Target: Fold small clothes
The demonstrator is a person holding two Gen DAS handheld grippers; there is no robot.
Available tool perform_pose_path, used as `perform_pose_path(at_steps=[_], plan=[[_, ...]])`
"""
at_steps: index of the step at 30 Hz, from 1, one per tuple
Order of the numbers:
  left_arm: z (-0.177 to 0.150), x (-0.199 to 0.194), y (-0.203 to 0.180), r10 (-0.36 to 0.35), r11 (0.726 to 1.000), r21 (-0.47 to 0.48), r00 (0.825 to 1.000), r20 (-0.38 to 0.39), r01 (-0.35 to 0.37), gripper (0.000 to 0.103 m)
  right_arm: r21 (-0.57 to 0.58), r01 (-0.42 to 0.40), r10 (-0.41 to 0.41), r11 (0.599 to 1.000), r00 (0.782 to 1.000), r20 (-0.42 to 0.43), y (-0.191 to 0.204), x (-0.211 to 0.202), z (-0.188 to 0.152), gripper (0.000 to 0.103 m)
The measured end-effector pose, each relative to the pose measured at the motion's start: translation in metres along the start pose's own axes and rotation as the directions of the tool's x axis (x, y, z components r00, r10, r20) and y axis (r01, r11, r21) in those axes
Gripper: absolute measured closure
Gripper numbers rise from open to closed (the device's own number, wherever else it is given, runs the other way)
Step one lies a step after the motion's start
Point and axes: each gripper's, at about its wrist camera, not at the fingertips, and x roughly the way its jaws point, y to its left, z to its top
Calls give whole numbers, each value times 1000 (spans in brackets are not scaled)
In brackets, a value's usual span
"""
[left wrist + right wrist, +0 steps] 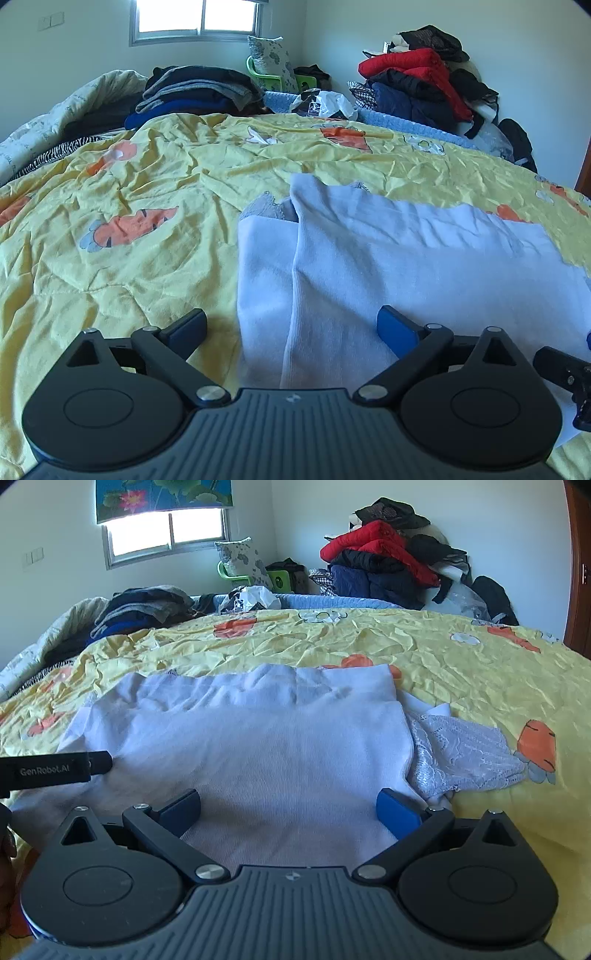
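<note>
A small white garment lies partly folded on the yellow carrot-print bedspread, with a lace sleeve sticking out on its right side. My left gripper is open and empty, just above the garment's left near edge. My right gripper is open and empty over the garment's near middle. The left gripper's body shows at the left edge of the right wrist view; part of the right gripper shows at the right edge of the left wrist view.
A stack of folded dark clothes lies at the bed's far left. A pile of red and dark jackets lies at the far right. A green chair with a pillow stands by the window wall. A crumpled plastic bag lies at the far edge.
</note>
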Motion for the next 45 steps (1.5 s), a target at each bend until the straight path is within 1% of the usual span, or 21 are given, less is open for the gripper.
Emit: perform_pose_path(at_steps=[5,10,21,27,30,33,36,39,41,43,45], plan=[[-2,-2,1,2,1000,-5,1000,7,-2,3,-4,2,-2,1000,1000,-2,1,1,0,1],[-3,-3,1,2,1000,-10,1000,10,-2,3,-34,25,-26,999,1000,-12,5,2,0,1],[-3,-5,4,-13,1000,-25,1000,13,13,2,-4,1,-1,1000,1000,-2,1,1,0,1],[-4,-5,5,-7,1000,-17,1000,7,7,0,-15,10,-10,1000,1000,-5,1,1,0,1],[-3,-4,7,-18,1000,-16,1000,-1,18,0,-18,13,-13,1000,1000,11,2,-2,-1,1],[-2,-4,11,-36,999,-33,999,-4,35,0,4,-8,8,1000,999,36,5,-11,-4,1],[1,-4,15,-60,997,-41,998,-14,59,0,17,-56,56,998,997,47,10,-22,-11,2],[6,-2,19,-86,996,-35,996,-39,85,0,-31,-86,87,996,995,42,25,-32,-17,1],[11,1,24,-105,994,-33,993,-57,104,0,-86,-101,104,991,994,35,38,-38,-21,2],[20,8,31,-133,991,-33,988,-83,130,0,-145,-102,108,984,994,30,51,-43,-25,1],[30,16,41,-183,983,-47,977,-108,178,0,-204,-105,112,973,993,26,64,-49,-29,1]])
